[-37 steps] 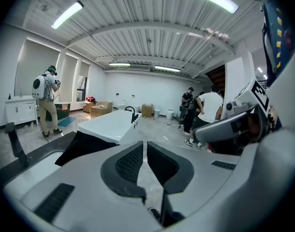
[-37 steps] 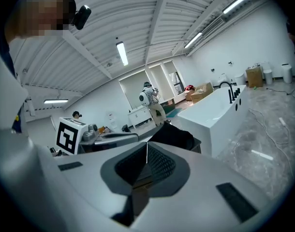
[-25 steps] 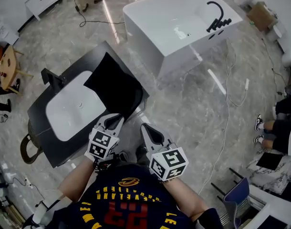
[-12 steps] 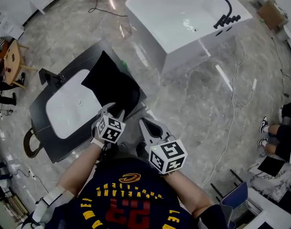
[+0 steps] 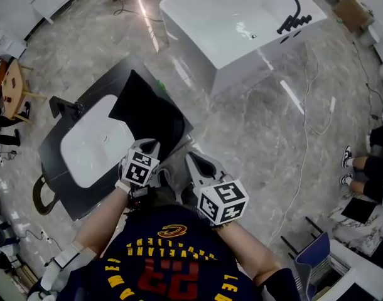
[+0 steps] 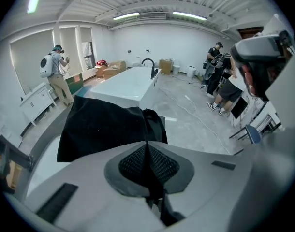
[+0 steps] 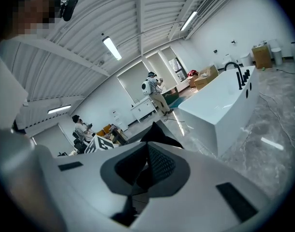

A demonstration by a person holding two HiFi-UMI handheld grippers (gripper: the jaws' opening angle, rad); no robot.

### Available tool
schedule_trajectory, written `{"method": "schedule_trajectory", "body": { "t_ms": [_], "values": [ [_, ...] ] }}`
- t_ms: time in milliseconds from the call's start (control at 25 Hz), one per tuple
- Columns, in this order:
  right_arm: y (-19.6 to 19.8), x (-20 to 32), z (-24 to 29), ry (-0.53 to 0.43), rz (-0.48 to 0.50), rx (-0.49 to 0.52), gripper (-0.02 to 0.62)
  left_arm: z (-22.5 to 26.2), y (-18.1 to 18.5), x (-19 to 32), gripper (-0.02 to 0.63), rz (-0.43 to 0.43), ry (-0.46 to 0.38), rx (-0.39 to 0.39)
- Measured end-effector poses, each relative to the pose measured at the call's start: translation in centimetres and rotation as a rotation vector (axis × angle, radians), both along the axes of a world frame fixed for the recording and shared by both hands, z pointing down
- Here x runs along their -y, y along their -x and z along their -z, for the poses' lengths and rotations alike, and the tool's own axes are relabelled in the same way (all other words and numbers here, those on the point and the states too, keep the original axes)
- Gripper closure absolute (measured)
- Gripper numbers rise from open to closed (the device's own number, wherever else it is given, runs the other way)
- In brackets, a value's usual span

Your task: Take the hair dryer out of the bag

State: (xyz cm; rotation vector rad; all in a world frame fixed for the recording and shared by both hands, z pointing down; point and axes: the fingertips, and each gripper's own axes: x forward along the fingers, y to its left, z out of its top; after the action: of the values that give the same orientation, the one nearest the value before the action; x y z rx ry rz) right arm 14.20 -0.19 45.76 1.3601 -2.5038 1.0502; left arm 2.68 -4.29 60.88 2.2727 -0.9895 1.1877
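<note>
The left claw (image 5: 150, 145), just snapped together on nothing, points at the limp black fabric bag (image 5: 147, 113) on the dark surface (image 5: 85, 198); the right claw (image 5: 192, 160) is pressed together, empty.

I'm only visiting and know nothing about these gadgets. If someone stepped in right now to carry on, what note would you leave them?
Left gripper: its fingers have just been closing and now meet, nothing seen between them, tips at the near edge of the black bag.
Right gripper: shut, empty, held beside it.
The bag lies on the dark sink counter, beside the white basin; the hair dryer is not visible.
Done: nothing yet. Left: open the bag, pull the dryer out.
</note>
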Motion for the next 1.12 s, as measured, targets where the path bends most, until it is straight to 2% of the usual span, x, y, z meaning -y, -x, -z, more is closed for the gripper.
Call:
{"method": "schedule_trajectory", "body": {
  "t_ms": [120,280,400,680,800,960,1120],
  "values": [
    [0.3,0.3,0.0,0.009,-0.021,-0.006,0.585,0.8,0.5,0.2,0.595,-0.022,-0.002,-0.024],
    [1.7,0.5,-1.3,0.03,-0.004,-0.033,0.585,2.9,1.6,0.9,0.595,0.019,-0.028,-0.112],
    [3.3,0.3,-4.0,0.072,0.048,-0.089,0.585,4.6,2.8,1.7,0.595,0.057,-0.056,-0.172],
    [7.9,2.2,-11.5,0.252,0.193,-0.152,0.583,6.9,4.6,3.7,0.595,0.1,-0.099,-0.282],
    [9.7,3.9,-13.0,0.289,0.229,-0.166,0.58,6.9,5.0,4.2,0.595,0.107,-0.108,-0.3],
    [11.9,5.8,-13.8,0.321,0.278,-0.205,0.49,7.0,5.5,4.9,0.595,0.12,-0.137,-0.316],
    [13.1,6.6,-15.4,0.37,0.325,-0.328,0.435,8.0,5.8,5.4,0.595,0.147,-0.178,-0.386]
  ]
}}
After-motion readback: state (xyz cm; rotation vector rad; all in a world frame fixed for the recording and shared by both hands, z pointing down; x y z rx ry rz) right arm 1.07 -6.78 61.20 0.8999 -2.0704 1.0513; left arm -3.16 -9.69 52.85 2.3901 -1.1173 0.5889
